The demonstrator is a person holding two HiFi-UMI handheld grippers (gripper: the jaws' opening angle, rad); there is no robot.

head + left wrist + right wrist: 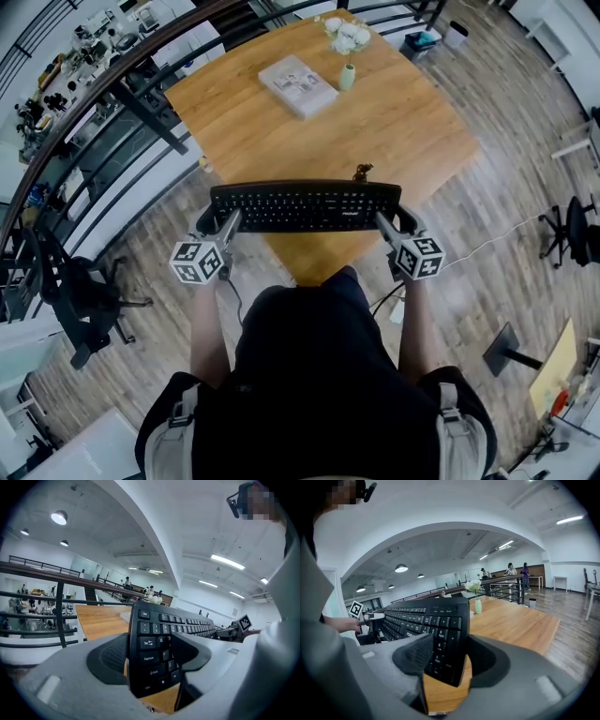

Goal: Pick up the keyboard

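Head view: keyboard (305,206) lies crosswise over the bench's (394,122) near corner, both ends overhanging the wood. Left gripper (230,220) is on its left end, right gripper (382,220) on its right end. One grip per end makes sense, since a long, thin board would sag or swing from a single hold. Book (297,84) and vase (347,75) sit well apart, toward the far edge, out of the way.

Left gripper view: left gripper (149,654) is clamped on the keyboard (154,639). One pad sits on the key face, the other behind the underside, so it pinches the thickness. The board stands tilted, with wood showing under its lower corner. It is probably off the surface, but this is not certain.

Right gripper view: right gripper (451,658) is closed on the number-pad end of the keyboard (436,625) in the same pinch, with its jaws fairly wide. Bench (511,620) shows below the board's edge. Judgement: the lift looks under way or just done.
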